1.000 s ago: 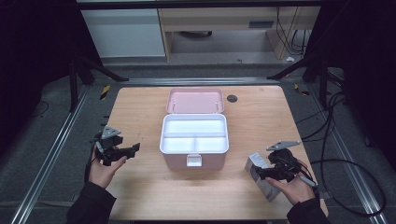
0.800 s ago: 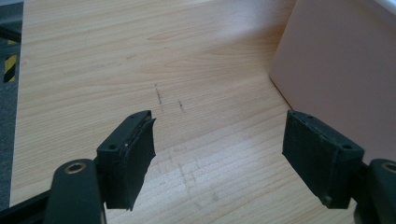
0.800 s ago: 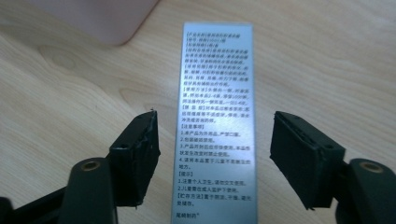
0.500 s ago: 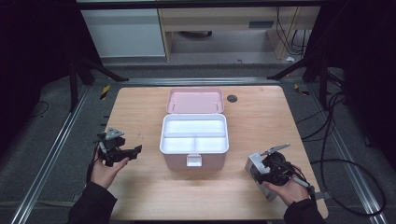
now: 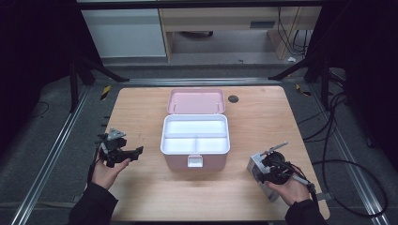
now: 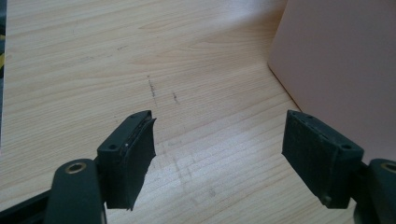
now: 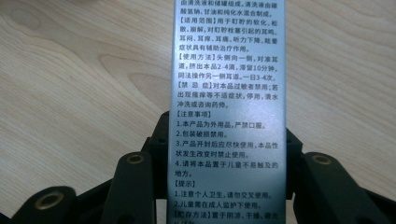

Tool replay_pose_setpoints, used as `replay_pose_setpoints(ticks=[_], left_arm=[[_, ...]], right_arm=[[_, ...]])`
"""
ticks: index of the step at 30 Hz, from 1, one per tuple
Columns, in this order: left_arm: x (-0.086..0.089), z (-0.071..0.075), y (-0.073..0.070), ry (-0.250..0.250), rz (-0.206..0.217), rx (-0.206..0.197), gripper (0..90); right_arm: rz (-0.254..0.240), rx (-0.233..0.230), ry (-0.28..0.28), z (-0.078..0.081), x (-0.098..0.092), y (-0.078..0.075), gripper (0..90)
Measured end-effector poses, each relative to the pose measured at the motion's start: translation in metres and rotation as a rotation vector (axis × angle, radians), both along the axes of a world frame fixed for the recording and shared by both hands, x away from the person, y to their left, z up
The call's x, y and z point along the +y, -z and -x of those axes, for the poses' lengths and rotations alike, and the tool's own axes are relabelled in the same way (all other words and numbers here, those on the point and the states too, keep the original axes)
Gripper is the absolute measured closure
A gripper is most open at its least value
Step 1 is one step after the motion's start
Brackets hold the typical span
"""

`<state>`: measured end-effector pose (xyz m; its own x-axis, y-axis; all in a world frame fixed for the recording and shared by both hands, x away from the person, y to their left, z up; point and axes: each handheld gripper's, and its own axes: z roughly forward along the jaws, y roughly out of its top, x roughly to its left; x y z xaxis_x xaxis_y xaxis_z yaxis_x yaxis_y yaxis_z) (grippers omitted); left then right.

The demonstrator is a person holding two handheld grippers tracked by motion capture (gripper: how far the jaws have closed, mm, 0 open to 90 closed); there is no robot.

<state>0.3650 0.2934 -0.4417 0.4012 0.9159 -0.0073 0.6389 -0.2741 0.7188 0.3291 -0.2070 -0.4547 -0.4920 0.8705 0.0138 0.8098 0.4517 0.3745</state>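
Between both grippers, open pink case (image 5: 195, 140) (lid back) on table (image 5: 141, 101).

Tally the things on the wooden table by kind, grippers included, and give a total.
Pink plastic storage box with open lid and white divided tray: 1
Silver-grey printed cardboard carton, between the right gripper's jaws: 1
Black handheld two-jaw grippers, left gripper and right gripper: 2
Small dark round disc near the table's far edge: 1
Total: 5
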Motion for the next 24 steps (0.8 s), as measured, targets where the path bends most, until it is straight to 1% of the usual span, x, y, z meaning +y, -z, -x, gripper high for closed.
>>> replay_pose_setpoints(ticks=[2, 3, 4, 5, 6, 8, 10, 13, 20, 23, 24], left_arm=[[0.0, 0.0, 0.0, 0.001, -0.002, -0.001, 24.8], [0.0, -0.001, 0.0, 0.0, -0.002, 0.0, 24.8], [0.0, -0.001, 0.001, 0.001, -0.003, 0.001, 24.8], [0.0, -0.001, 0.001, -0.001, -0.003, 0.001, 24.9], [0.0, -0.001, 0.001, 0.0, -0.003, 0.002, 24.9], [0.0, -0.001, 0.001, -0.002, -0.004, 0.002, 24.9], [0.0, -0.001, 0.001, -0.001, -0.004, 0.003, 24.9], [0.0, -0.001, 0.002, -0.001, -0.007, 0.004, 25.0], [0.0, -0.002, 0.003, 0.001, -0.01, 0.009, 24.9], [-0.001, -0.002, 0.002, 0.002, -0.009, 0.007, 24.9], [-0.001, -0.002, 0.002, 0.002, -0.009, 0.006, 24.9]], right_arm=[[-0.005, -0.005, 0.001, -0.001, -0.001, -0.002, 55.7], [-0.011, -0.016, 0.007, -0.003, -0.003, -0.005, 55.7], [-0.015, -0.032, 0.016, -0.005, -0.005, -0.008, 55.7], [-0.014, -0.072, 0.046, -0.011, -0.011, -0.013, 55.7], [-0.014, -0.072, 0.046, -0.011, -0.011, -0.013, 55.7], [-0.016, -0.086, 0.07, -0.017, -0.017, -0.014, 55.7], [-0.013, -0.087, 0.105, -0.026, -0.026, -0.012, 55.7], [0.004, -0.072, 0.135, -0.038, -0.036, -0.005, 55.6], [0.006, -0.068, 0.172, -0.041, -0.045, -0.001, 55.4], [0.014, -0.048, 0.18, -0.041, -0.046, 0.003, 55.0], [0.017, -0.048, 0.18, -0.042, -0.047, 0.004, 54.6]])
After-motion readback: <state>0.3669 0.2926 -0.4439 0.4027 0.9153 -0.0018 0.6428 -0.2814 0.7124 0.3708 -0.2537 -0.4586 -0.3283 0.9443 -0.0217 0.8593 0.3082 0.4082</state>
